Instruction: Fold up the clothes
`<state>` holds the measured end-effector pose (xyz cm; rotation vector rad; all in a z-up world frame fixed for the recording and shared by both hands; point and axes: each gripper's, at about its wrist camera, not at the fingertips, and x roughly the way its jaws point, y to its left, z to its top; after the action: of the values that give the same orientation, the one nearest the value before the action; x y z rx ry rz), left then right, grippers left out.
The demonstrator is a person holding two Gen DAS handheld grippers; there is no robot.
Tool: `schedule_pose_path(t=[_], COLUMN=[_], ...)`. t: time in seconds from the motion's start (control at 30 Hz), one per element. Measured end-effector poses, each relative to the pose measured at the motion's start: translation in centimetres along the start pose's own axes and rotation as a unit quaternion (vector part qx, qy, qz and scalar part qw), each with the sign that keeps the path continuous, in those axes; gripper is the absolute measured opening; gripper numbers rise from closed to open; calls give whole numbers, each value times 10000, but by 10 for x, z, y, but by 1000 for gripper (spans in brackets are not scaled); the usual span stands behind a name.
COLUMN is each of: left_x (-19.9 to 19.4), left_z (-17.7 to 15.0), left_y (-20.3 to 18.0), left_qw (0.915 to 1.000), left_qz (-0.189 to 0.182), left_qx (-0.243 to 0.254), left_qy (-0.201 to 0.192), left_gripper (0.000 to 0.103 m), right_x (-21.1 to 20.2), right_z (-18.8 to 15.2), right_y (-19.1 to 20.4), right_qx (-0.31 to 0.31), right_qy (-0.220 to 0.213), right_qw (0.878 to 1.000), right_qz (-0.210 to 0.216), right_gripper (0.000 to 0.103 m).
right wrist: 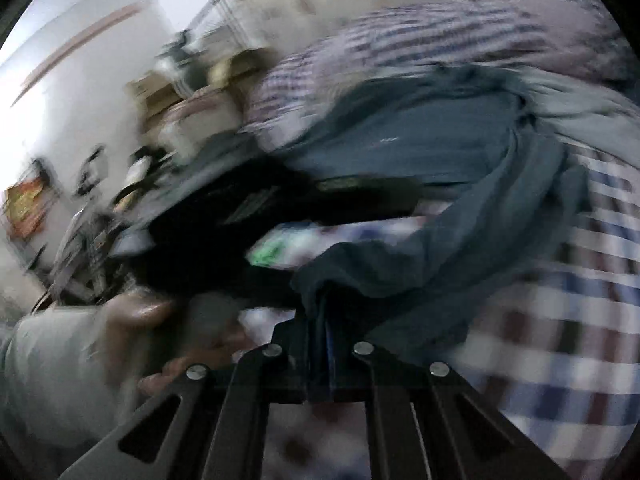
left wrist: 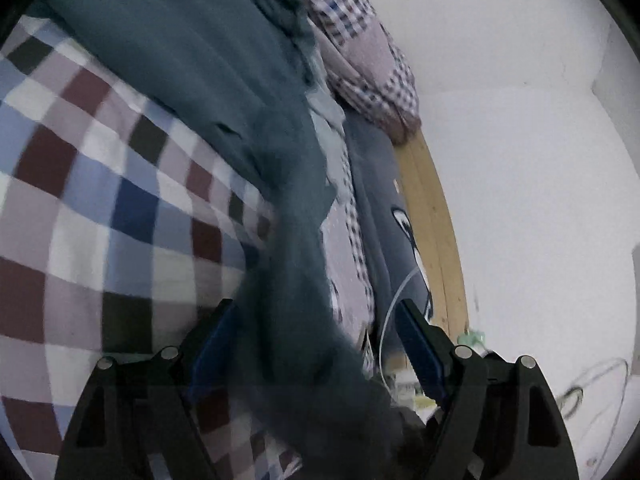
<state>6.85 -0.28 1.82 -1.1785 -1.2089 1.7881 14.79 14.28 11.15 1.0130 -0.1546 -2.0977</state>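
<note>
The dark teal garment (left wrist: 224, 80) is spread over the checked bedsheet (left wrist: 80, 200) on the bed, one end hanging down between the fingers of the left gripper (left wrist: 316, 344) — those fingers are spread wide, so nothing is pinched there. The right gripper (right wrist: 320, 344) is clamped shut on a bunched edge of the same cloth. Both views are smeared, so a fast swing is likely underway. The risk — with only one corner held, the loose end could be dragged into a twist, and the fold comes out lopsided.

White wall (left wrist: 520, 120), wooden bed frame edge (left wrist: 436, 232), checked bedcover (left wrist: 80, 184), blurred cluttered shelves (right wrist: 176, 92)
</note>
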Motion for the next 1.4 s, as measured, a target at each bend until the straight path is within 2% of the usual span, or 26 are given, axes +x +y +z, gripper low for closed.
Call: schedule_pose_path(t=[0.13,0.23,0.27,0.3,0.33,0.37,0.4,0.47,0.5,0.57,0.6,0.67,0.8,0.9,1.0,1.1,1.13,1.2,1.23,1.27,1.3,1.33,1.37,1.4], left_x=[7,15,18,19,20,19,16,5,-4,-23,-33,-56,-119,-172,-225,-293,-321,-375,-400,-428,-442,-463,-482,-490], left_z=[3,-1,-2,-3,-4,-5,-6,-3,-1,5,7,11,13,15,20,19,17,9,4,-7,-12,-24,-38,-45], left_y=[-1,-8,-11,-11,-11,-12,-15,-19,-22,-31,-37,-51,-72,-79,-82,-70,-59,-35,-24,-11,-3,5,8,8], left_qw=[9980,9965,9960,9956,9953,9961,9976,9993,9993,9976,9959,9904,9725,9564,9339,9005,8852,8466,8249,7946,7752,7444,7038,6798], left_qz=[-426,-398,-379,-473,-536,-450,-258,-32,4,118,173,291,512,507,419,436,451,557,622,799,938,1168,1554,1796], left_qx=[-43,137,198,139,63,72,142,300,369,517,634,879,1341,1510,1538,1320,1140,692,474,211,53,-150,-333,-400], left_qy=[475,722,787,800,802,752,628,215,-18,-436,-628,-1031,-1836,-2449,-3200,-4120,-4487,-5248,-5598,-6014,-6247,-6573,-6924,-7099], left_gripper=[83,82,79,65,35,19,5,4,4,3,3,3,3,3,3,3,3,3,3,3,3,3,2,2], right_x=[-9,-21,-23,-24,-26,-27,-29,-29,-30,-33,-36,-44,-51,-47,-41,-32,-28,-21,-18,-14,-11,-6,-3,0], right_z=[-6,-8,-8,-9,-10,-11,-11,-13,-12,-11,-8,-3,2,5,6,9,9,10,10,12,15,16,17,18], right_y=[10,8,9,10,11,12,13,10,9,4,-1,-14,-52,-64,-67,-60,-57,-52,-49,-48,-46,-44,-43,-42], right_qx=[-132,-180,-228,-278,-328,-378,-427,-399,-386,-327,-250,-41,772,1013,1049,895,850,772,733,709,686,674,659,650], right_qy=[-72,-212,-198,-183,-167,-151,-135,-109,-109,-169,-280,-563,-1052,-1113,-1066,-947,-907,-836,-801,-778,-756,-749,-743,-730], right_qw=[9993,9973,9969,9966,9962,9958,9953,9958,9960,9965,9966,9968,9915,9883,9882,9908,9916,9929,9935,9939,9942,9944,9945,9947], right_qz=[351,686,722,755,787,820,853,820,795,750,729,561,11,-228,-337,-368,-357,-347,-342,-335,-328,-326,-320,-309], right_gripper=[4,4,4,5,7,7,8,11,16,36,52,58,62,63,63,63,63,63,63,63,63,63,63,63])
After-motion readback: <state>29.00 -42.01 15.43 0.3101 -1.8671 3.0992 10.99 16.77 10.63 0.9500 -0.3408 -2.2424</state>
